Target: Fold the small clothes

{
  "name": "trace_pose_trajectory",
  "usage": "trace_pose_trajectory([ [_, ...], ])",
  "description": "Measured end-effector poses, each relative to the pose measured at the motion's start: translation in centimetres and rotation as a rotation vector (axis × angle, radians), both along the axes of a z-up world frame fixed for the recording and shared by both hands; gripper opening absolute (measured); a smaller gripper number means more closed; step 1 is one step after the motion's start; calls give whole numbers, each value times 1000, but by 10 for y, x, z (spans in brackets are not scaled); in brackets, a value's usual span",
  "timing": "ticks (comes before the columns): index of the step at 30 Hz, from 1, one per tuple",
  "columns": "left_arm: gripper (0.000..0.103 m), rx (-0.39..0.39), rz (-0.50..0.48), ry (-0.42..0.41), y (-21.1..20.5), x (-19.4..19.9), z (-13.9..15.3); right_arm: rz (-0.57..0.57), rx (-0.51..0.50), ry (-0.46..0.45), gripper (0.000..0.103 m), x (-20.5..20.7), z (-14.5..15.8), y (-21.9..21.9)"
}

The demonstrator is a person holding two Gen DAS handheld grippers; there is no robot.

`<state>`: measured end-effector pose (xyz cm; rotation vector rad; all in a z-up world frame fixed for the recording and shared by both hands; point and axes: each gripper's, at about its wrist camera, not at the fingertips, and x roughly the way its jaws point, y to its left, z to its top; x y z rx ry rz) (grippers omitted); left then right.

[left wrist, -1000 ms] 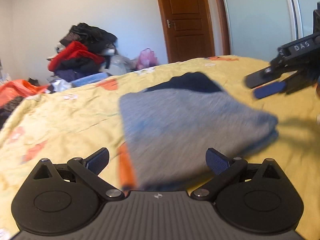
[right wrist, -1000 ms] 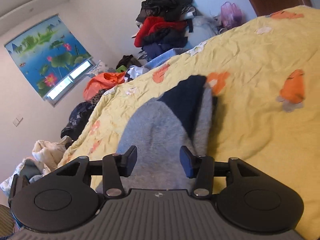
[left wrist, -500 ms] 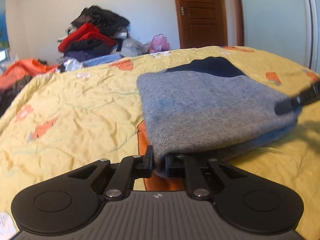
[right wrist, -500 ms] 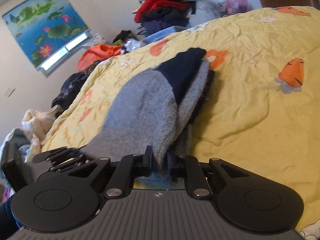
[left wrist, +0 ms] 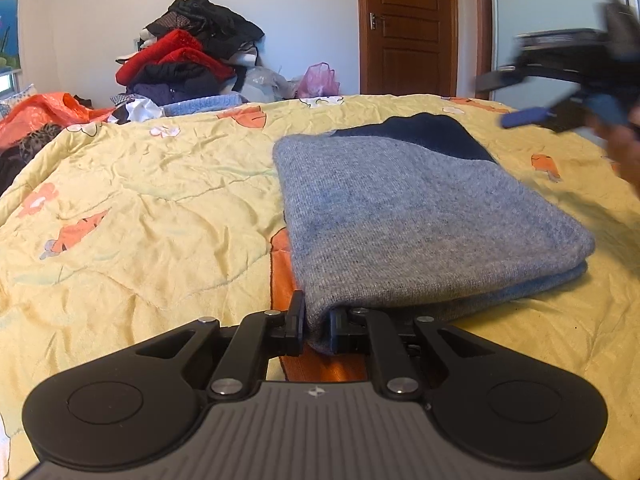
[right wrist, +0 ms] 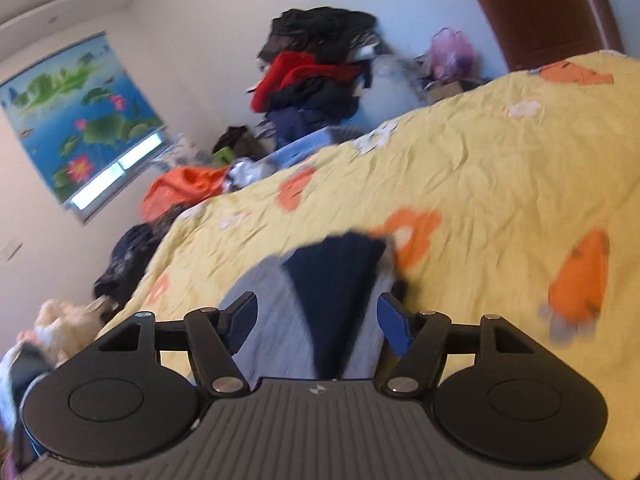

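Observation:
A folded grey knit garment (left wrist: pixel 420 220) with a dark navy patch (left wrist: pixel 432 136) lies on the yellow bedspread (left wrist: pixel 140 208). My left gripper (left wrist: pixel 316 328) is shut on its near corner, the knit pinched between both pads. The right gripper (left wrist: pixel 560 100) hovers blurred at the right, above the bed and off the cloth. In the right wrist view that gripper (right wrist: pixel 316 316) has its jaws opening, nothing pressed between them. The garment (right wrist: pixel 280 304) lies below and beyond its fingers, the navy patch (right wrist: pixel 336 276) pointing away.
A tall heap of red, black and blue clothes (left wrist: pixel 188 56) is piled at the bed's far side, with an orange item (left wrist: pixel 48 112) to the left. A brown door (left wrist: pixel 408 28) stands behind. A lotus-print blind (right wrist: pixel 76 120) covers the window.
My left gripper shut on the garment's near corner and stays there. The right gripper shut on the opposite edge, then let go and drew back and up from the cloth.

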<state>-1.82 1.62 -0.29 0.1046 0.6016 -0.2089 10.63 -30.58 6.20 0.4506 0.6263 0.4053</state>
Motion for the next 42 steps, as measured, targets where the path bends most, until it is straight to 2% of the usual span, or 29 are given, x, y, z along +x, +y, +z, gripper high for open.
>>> trace_pose_trajectory([
  [3, 10, -9, 3, 3, 1, 0, 0, -41, -93, 94, 62, 43, -19, 17],
  [4, 10, -10, 3, 3, 1, 0, 0, -39, -111, 131, 56, 55, -27, 22],
  [5, 10, -10, 3, 3, 1, 1, 0, -17, -108, 152, 27, 61, -38, 25],
  [6, 10, -12, 3, 4, 2, 1, 0, 6, -122, 153, 21, 62, -44, 29],
  [8, 10, -18, 0, 6, 2, 1, 0, 13, -172, 121, 18, 61, -47, 31],
  [10, 11, -27, -7, 8, 3, 1, 0, -23, -102, 137, 18, 63, -49, 17],
  [11, 11, -38, -14, 10, 5, 0, 1, -40, -70, 138, 23, 60, -49, 13],
  [12, 14, -62, -23, 15, 9, -1, 2, -56, -38, 143, 41, 54, -45, 8],
  [13, 16, -109, -29, 25, 16, -4, 4, -71, -14, 160, 50, 44, -42, 4],
  [14, 25, -178, -36, 44, 26, -6, 6, -57, 11, 177, 75, 31, -38, 2],
  [15, 40, -273, -43, 73, 38, -9, 8, -22, 46, 177, 97, 15, -36, -3],
  [16, 51, -374, -42, 101, 51, -11, 8, 17, 75, 169, 99, -2, -36, -7],
  [17, 73, -479, -34, 125, 64, -11, 7, 70, 85, 184, 96, -17, -37, -8],
  [18, 82, -585, -11, 146, 77, -11, 5, 112, 96, 221, 95, -29, -41, -10],
  [20, 82, -745, 29, 205, 95, -1, -1, 154, 162, 292, 88, -49, -52, -16],
  [22, 81, -834, 53, 259, 102, 13, -7, 186, 233, 327, 81, -63, -62, -17],
  [24, 77, -852, 51, 297, 97, 27, -10, 205, 269, 331, 74, -70, -66, -12],
  [26, 77, -840, 20, 335, 85, 40, -7, 224, 279, 340, 67, -70, -69, -3],
  [28, 71, -813, -13, 367, 74, 48, -5, 246, 291, 357, 62, -68, -71, 6],
  [29, 52, -793, -13, 392, 69, 53, -6, 249, 283, 366, 52, -68, -72, 9],
  [30, 24, -767, 5, 418, 65, 57, -7, 247, 260, 376, 31, -66, -73, 12],
  [31, 16, -740, 19, 437, 63, 60, -8, 250, 233, 390, 20, -64, -75, 14],
  [33, 13, -736, 18, 449, 63, 58, -5, 270, 230, 381, 19, -65, -75, 11],
  [36, 11, -682, -27, 385, 57, 41, 19, 317, 216, 319, 19, -77, -53, 7],
  [39, 11, -663, -101, 347, 57, 18, 36, 373, 225, 293, 18, -94, -37, -1],
  [42, 11, -674, -94, 400, 60, 8, 24, 374, 239, 342, 18, -107, -49, -12],
])
